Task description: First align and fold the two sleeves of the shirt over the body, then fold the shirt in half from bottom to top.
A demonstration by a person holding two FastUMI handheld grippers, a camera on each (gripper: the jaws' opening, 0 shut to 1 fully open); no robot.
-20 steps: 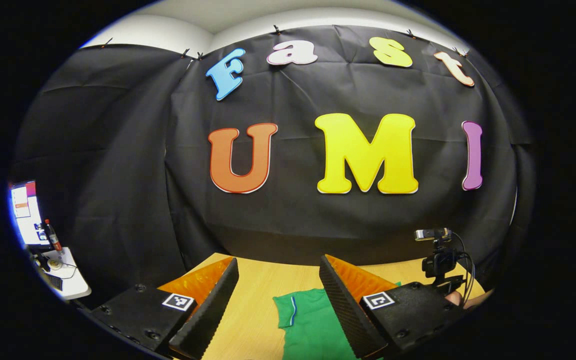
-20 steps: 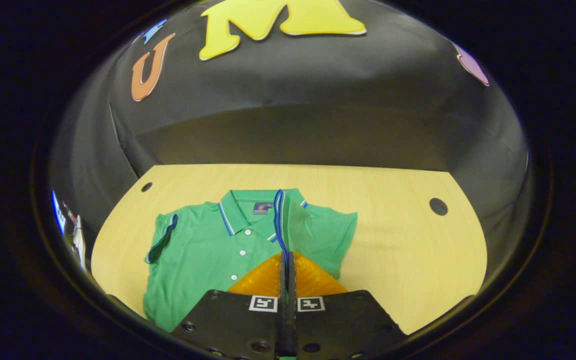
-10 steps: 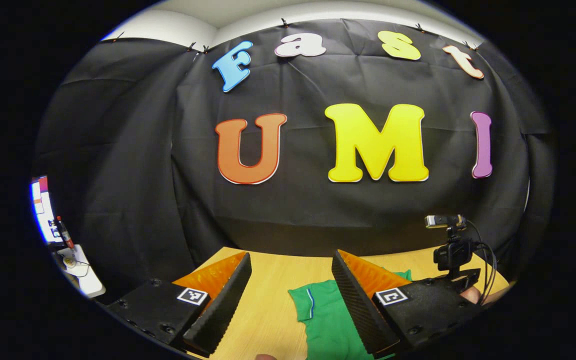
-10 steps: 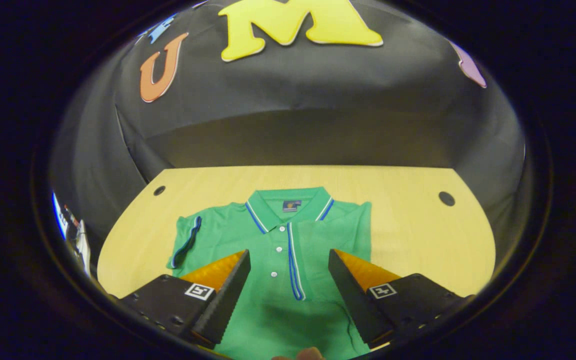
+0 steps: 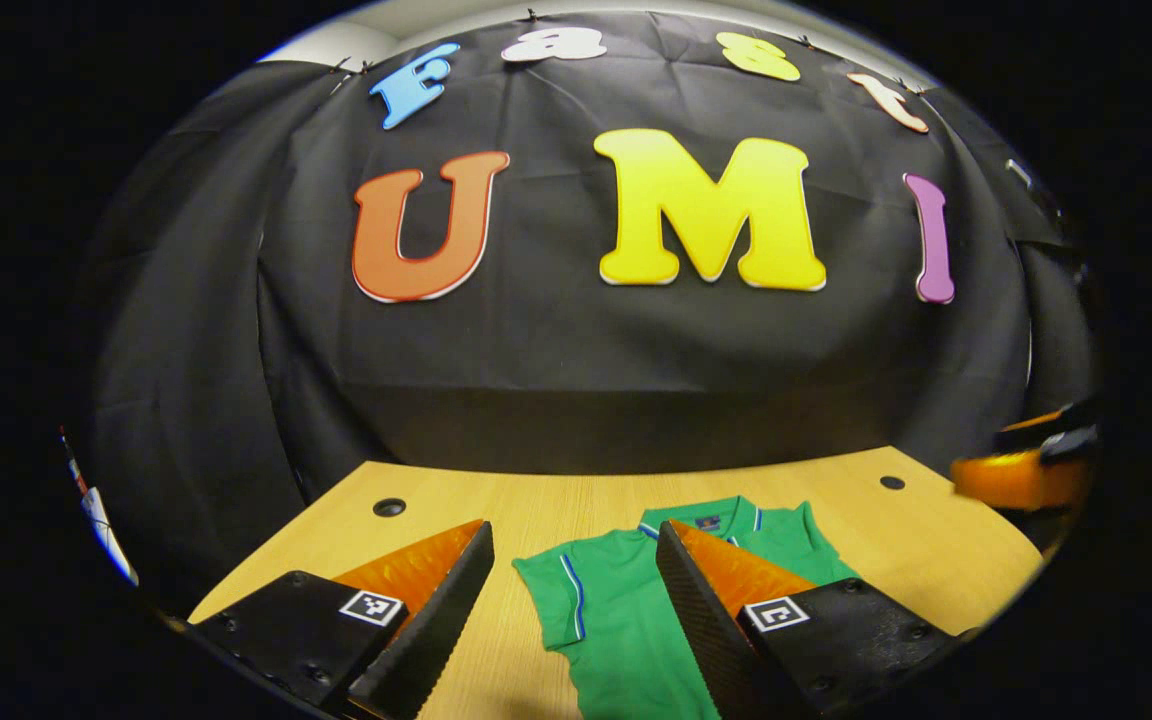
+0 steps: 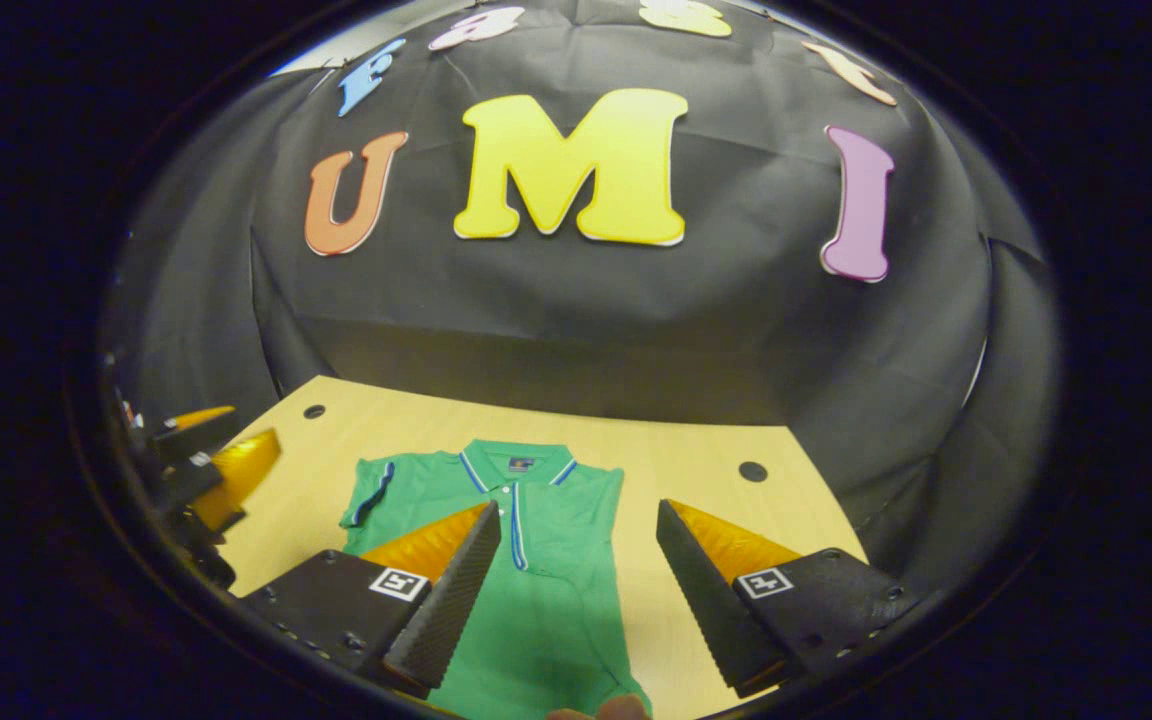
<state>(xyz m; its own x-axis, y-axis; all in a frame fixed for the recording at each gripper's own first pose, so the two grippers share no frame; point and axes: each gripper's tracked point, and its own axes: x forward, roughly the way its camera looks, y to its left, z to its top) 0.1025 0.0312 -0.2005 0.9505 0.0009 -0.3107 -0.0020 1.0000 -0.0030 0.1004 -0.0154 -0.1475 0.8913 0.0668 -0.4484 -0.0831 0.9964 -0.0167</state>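
- Green polo shirt (image 6: 526, 560) lies flat on the wooden worktop (image 6: 696, 470), collar toward the booth wall, front up.
- Change: a second ago the right gripper (image 6: 576, 600) was pinched shut on the right sleeve, carrying it over the chest. Now its fingers are apart with nothing between them, and it has backed off above the lower body of the shirt.
- Right sleeve now lies folded in over the body; that side's edge (image 6: 618, 500) runs straight.
- Left sleeve (image 5: 551, 600) is still spread out flat on the worktop, striped cuff showing.
- Left gripper (image 5: 576, 620) has tipped down toward the worktop since a second ago; fingers apart, empty, hovering near the left sleeve, not touching.
- Each gripper also shows at the edge of the other's view, well apart from the shirt.
- Judgement: first sleeve fold done, second sleeve is next, likely for the left gripper; bottom-to-top fold not yet started.
- Risk: dragging the body while lifting the sleeve could undo the fold.
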